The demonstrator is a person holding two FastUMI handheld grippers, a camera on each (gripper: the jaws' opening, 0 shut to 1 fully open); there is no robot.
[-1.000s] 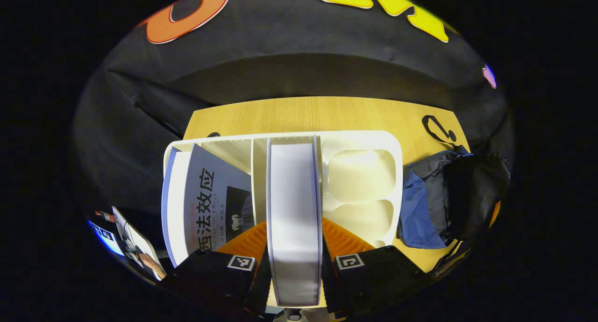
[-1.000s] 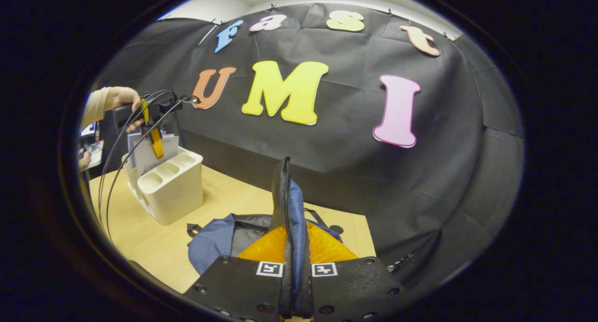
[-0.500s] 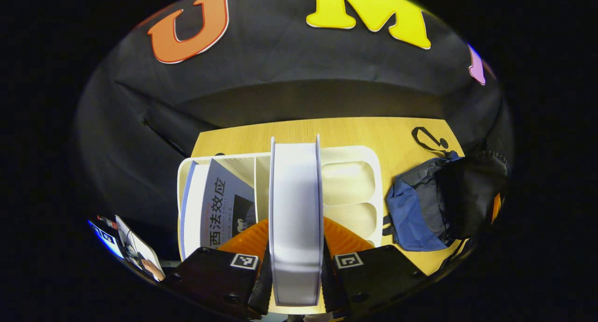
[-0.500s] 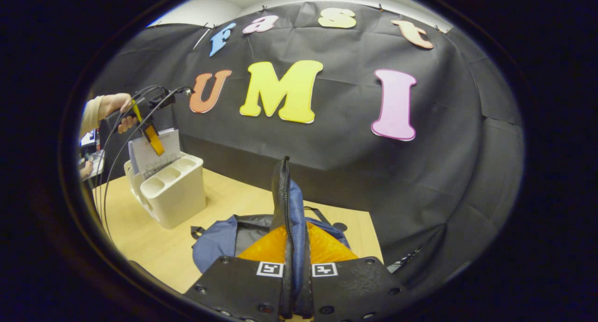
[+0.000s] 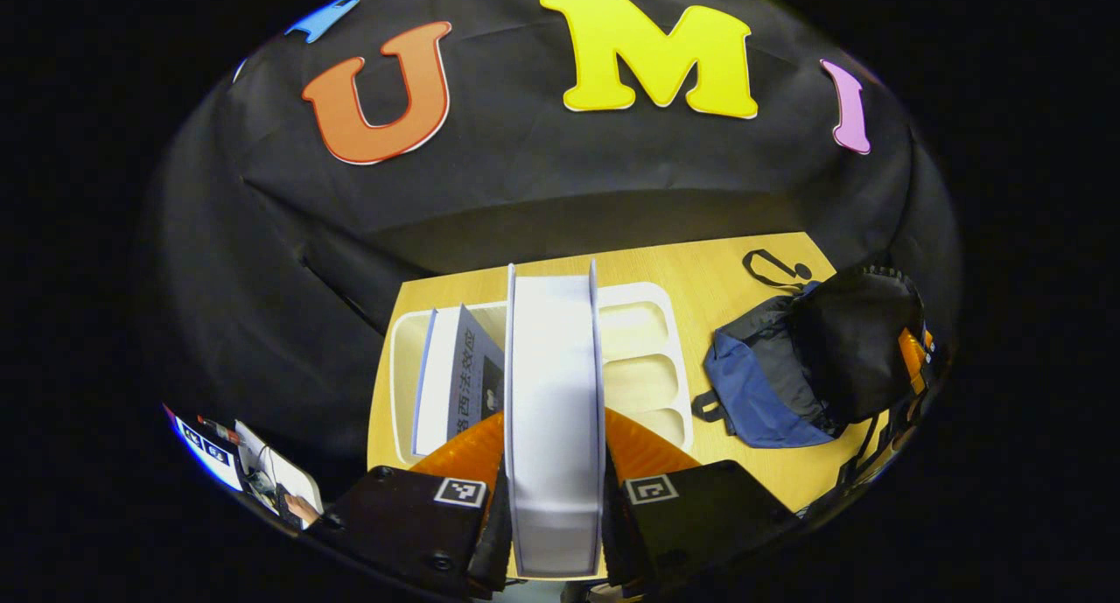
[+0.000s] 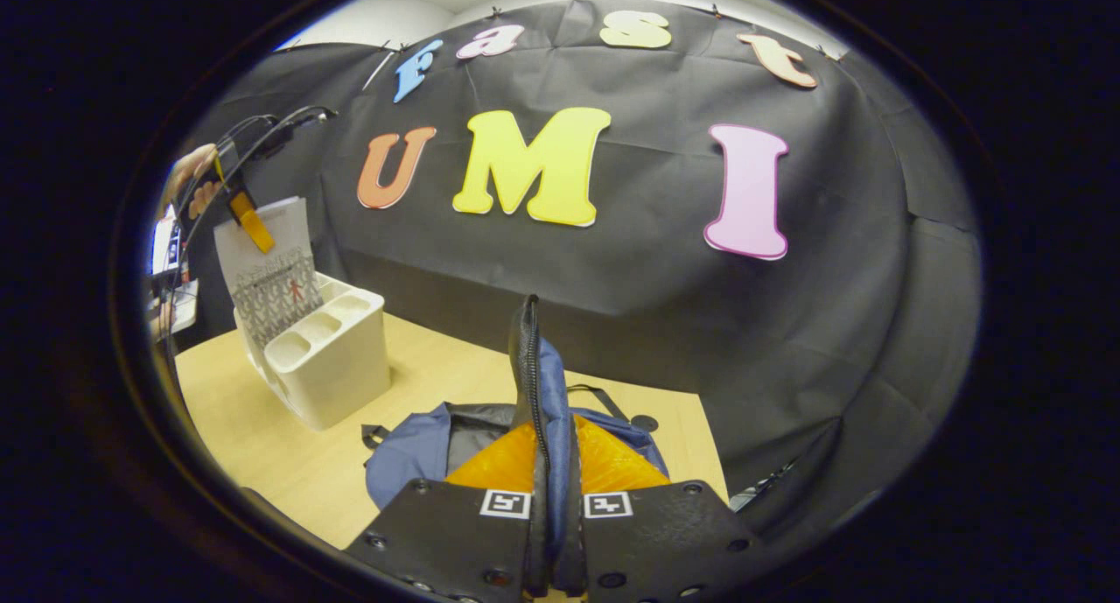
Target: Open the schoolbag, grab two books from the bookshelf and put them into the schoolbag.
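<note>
Worktop [image 5: 700,266]: carries one schoolbag, one bookshelf.
Schoolbag [image 5: 787,375]: lies right of the bookshelf, well apart, mouth held up.
Bookshelf [image 5: 652,358]: white; one book [image 5: 459,380] stands in its left slot.
Lifted book [image 5: 553,393]: one, raised above the bookshelf.
Left gripper [image 5: 553,489]: jaws clamp the lifted book.
Right gripper [image 6: 553,498]: jaws pinch the schoolbag's zippered edge [image 6: 528,367].

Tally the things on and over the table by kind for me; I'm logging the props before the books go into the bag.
Books: 2, the held book and the second book in the bookshelf.
Bookshelves: 1, the white bookshelf.
Schoolbags: 1, the schoolbag.
Grippers: 2, the left gripper and right gripper.
Total: 6.
</note>
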